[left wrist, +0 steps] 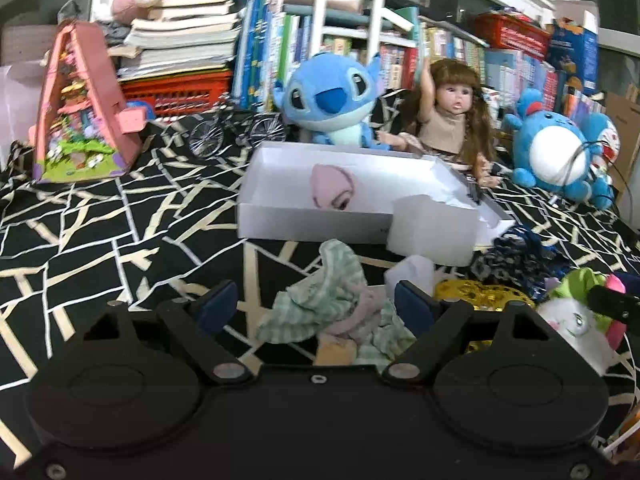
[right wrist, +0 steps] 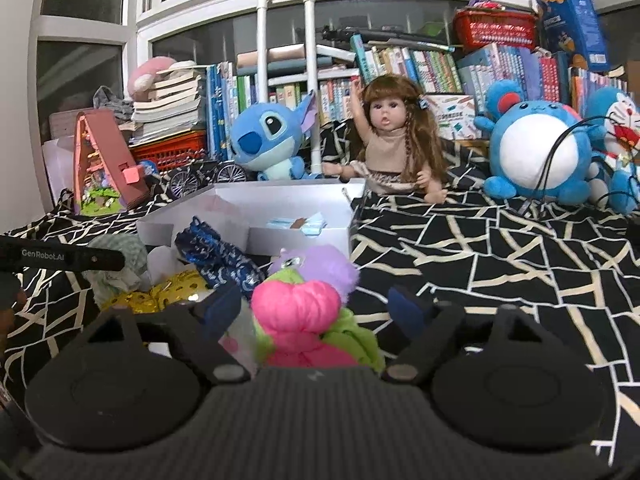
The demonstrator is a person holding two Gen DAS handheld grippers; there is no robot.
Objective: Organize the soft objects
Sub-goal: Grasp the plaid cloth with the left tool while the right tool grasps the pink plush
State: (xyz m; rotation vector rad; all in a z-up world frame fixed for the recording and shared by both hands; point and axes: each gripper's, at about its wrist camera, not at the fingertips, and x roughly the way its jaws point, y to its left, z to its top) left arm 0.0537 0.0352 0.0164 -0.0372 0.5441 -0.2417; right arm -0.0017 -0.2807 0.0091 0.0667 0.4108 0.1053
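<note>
**Two grippers over the pile of soft things, white box just beyond**

Far left we see a pink triangular toy house [left wrist: 82, 112] standing on the black cloth with pale lines [left wrist: 100, 232], with a small metal bicycle [left wrist: 236, 128] to its right. Behind them, books are stacked on a red basket [left wrist: 180, 90].

Our left gripper [left wrist: 316, 308] hangs low over the near edge of the cloth. Its jaws stand fairly wide, and a crumpled green checked cloth [left wrist: 340, 300] lies between them; the right blue pad meets the cloth's edge, while the left pad stands clear of it, so we see no firm grip. Just beyond lies the open white box [left wrist: 304, 222], with a pink soft item [left wrist: 332, 192] inside it.

Behind the box sit a blue plush [left wrist: 332, 100] and, to its right, a long-haired doll [left wrist: 452, 120] with one arm raised. Right of the checked cloth lie a gold sequinned piece [left wrist: 480, 294] and a dark blue patterned pouch [left wrist: 516, 256].

Our right gripper [right wrist: 316, 312] sits to the right of that pile, jaws also well apart. A pink, green and purple plush toy [right wrist: 300, 308] lies between them; the left pad is close against it, the right pad apart from it. Far right sits a round blue-and-white plush [right wrist: 536, 152].
</note>
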